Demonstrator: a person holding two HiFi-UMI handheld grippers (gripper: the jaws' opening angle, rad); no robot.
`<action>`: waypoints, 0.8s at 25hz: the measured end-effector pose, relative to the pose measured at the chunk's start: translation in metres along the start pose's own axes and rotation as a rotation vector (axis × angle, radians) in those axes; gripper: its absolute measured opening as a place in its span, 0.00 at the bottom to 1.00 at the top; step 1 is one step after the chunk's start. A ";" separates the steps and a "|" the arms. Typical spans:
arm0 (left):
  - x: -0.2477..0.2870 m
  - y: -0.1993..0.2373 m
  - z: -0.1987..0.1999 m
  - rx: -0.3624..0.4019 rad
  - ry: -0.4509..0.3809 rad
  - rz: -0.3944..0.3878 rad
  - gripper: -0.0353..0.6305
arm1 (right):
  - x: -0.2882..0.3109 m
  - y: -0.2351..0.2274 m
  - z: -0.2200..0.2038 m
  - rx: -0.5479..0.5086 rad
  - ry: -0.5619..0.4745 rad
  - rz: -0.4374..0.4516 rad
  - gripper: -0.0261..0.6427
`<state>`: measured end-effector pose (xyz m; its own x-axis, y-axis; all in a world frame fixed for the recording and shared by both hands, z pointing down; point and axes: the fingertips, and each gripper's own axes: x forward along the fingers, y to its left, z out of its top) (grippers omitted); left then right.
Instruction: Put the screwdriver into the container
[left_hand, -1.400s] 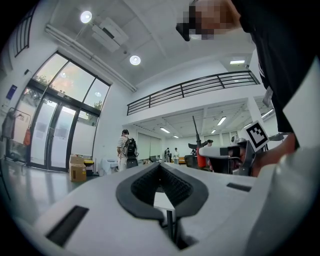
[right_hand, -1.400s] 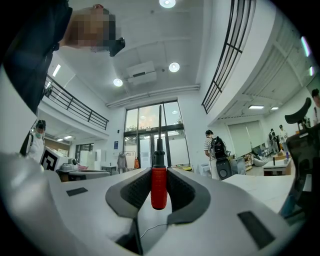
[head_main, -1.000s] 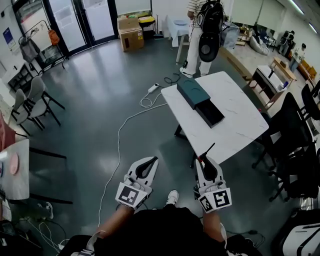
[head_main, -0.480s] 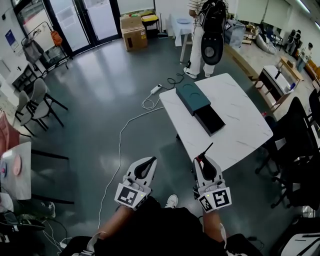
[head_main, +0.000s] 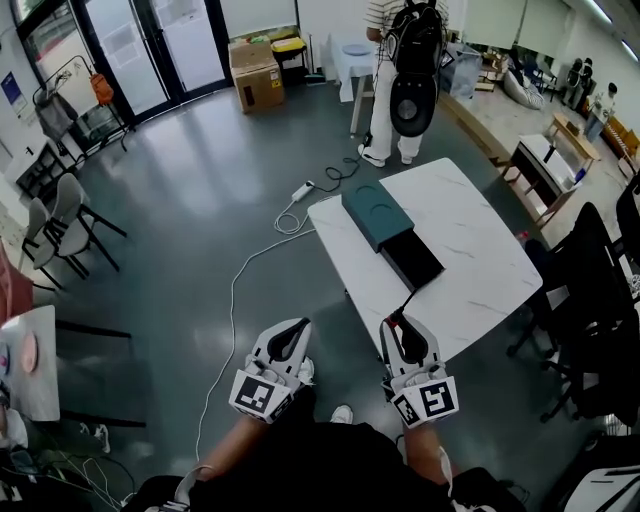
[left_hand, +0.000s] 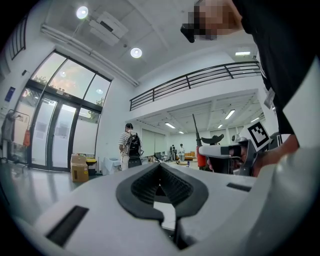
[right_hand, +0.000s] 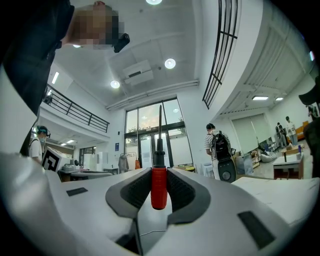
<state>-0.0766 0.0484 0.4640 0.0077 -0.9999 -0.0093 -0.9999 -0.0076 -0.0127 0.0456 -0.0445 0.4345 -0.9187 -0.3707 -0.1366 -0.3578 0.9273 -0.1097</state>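
My right gripper (head_main: 397, 326) is shut on the screwdriver (head_main: 404, 302). The jaws clamp its red handle (right_hand: 159, 186), and the thin dark shaft (right_hand: 160, 125) stands up out of them. The container is a dark teal box (head_main: 374, 212) with a black drawer (head_main: 413, 260) pulled out. It lies on the white marble table (head_main: 480, 250), ahead of the right gripper and apart from it. The left gripper (head_main: 297, 328) hangs over the floor left of the table, its pads (left_hand: 161, 168) closed together on nothing. In the left gripper view the right gripper (left_hand: 227, 150) shows to the side.
A person with a black backpack (head_main: 402, 70) stands beyond the table's far end. A white cable and power strip (head_main: 298, 192) trail over the grey floor. A cardboard box (head_main: 257, 72) sits by the glass doors, with chairs (head_main: 60, 225) at left and a black office chair (head_main: 590, 290) at right.
The table and box have slid left and nearer in the head view as the wearer steps forward. Both grippers keep their pose, and the screwdriver stays clamped.
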 end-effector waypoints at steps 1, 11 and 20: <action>0.005 0.005 0.000 0.000 -0.002 -0.008 0.06 | 0.006 -0.001 0.000 -0.005 0.001 -0.005 0.20; 0.063 0.075 0.014 -0.011 0.002 -0.071 0.06 | 0.080 -0.021 0.004 -0.049 -0.001 -0.103 0.20; 0.092 0.131 0.014 -0.032 -0.018 -0.178 0.06 | 0.128 -0.018 0.007 -0.068 -0.006 -0.212 0.20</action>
<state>-0.2070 -0.0440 0.4479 0.1844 -0.9825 -0.0274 -0.9826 -0.1849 0.0165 -0.0646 -0.1095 0.4122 -0.8210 -0.5575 -0.1234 -0.5531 0.8301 -0.0703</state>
